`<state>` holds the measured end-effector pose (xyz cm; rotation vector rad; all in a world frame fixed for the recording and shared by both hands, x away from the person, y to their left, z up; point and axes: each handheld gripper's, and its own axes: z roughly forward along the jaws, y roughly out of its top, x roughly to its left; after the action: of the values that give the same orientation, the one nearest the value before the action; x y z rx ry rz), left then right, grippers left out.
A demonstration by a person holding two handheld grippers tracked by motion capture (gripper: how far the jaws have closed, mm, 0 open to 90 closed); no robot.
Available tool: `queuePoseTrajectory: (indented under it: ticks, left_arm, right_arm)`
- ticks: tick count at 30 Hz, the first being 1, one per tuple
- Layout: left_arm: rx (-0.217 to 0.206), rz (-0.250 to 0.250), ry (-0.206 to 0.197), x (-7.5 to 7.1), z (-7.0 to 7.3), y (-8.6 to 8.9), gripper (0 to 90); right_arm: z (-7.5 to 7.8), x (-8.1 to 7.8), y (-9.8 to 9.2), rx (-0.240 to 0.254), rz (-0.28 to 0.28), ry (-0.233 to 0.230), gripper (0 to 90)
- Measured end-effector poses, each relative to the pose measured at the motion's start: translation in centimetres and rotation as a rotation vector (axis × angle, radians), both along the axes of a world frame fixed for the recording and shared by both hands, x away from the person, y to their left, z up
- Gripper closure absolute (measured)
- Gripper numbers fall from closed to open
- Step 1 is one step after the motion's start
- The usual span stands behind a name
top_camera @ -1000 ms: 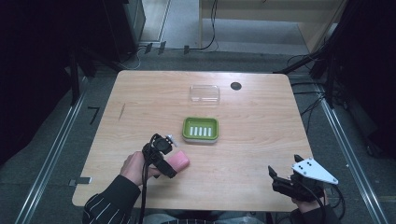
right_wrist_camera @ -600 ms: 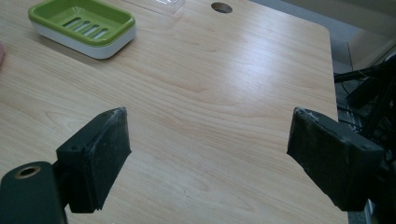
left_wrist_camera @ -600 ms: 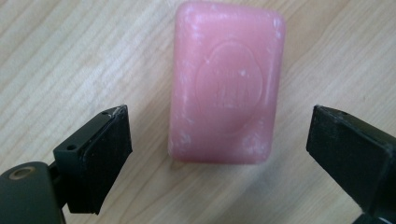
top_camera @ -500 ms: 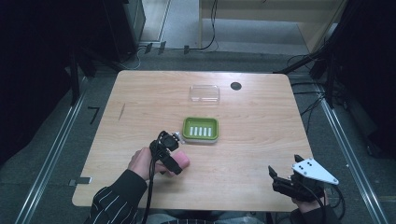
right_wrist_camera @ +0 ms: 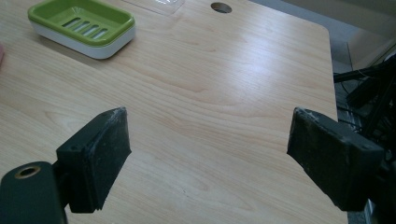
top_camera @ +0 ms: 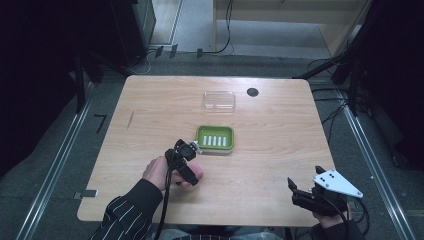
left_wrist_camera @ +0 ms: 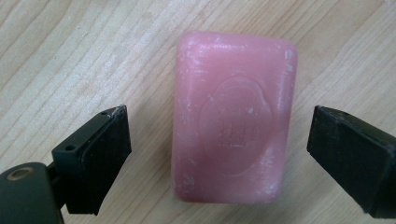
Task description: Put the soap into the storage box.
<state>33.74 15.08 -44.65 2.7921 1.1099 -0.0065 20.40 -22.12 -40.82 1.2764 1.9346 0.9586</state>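
A pink bar of soap lies flat on the wooden table. My left gripper is open and points straight down at it, one jaw on each side with a gap to the bar. In the high view the left gripper stands just left of and below the green soap dish, and only a pink edge of the soap peeks out under it. The right gripper rests near the table's front right edge. In its own view it is open over bare wood.
The soap dish has a white base and a slotted green tray with nothing in it. A clear plastic lid lies behind it, and a round cable hole is to the lid's right. A striped sleeve comes in at the bottom left.
The left gripper has shifted right and tipped down over the soap, which now sits between its open jaws. The right gripper has stayed put.
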Motion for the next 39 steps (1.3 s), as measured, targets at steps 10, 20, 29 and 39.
queuePoseTrajectory:
  ticks: [10, 20, 29, 39]
  left_arm:
    - [0.023, -0.002, -0.014, 0.02, -0.43, -0.14, 8.3]
    - [0.040, -0.010, -0.027, -0.06, -0.80, -0.39, 16.4]
    - [0.048, -0.031, -0.029, -0.24, -0.96, -0.68, 26.7]
    - [0.043, -0.043, -0.049, -0.45, -0.86, -0.85, 33.5]
  right_arm:
    - [0.01, -0.03, -0.01, 0.001, -0.002, 0.001, 13.5]
    - [0.01, -0.05, -0.04, 0.002, -0.003, 0.003, 13.5]
    - [0.00, -0.03, -0.03, 0.002, -0.003, 0.002, 13.5]
    - [0.00, -0.03, -0.05, 0.001, -0.003, 0.004, 13.5]
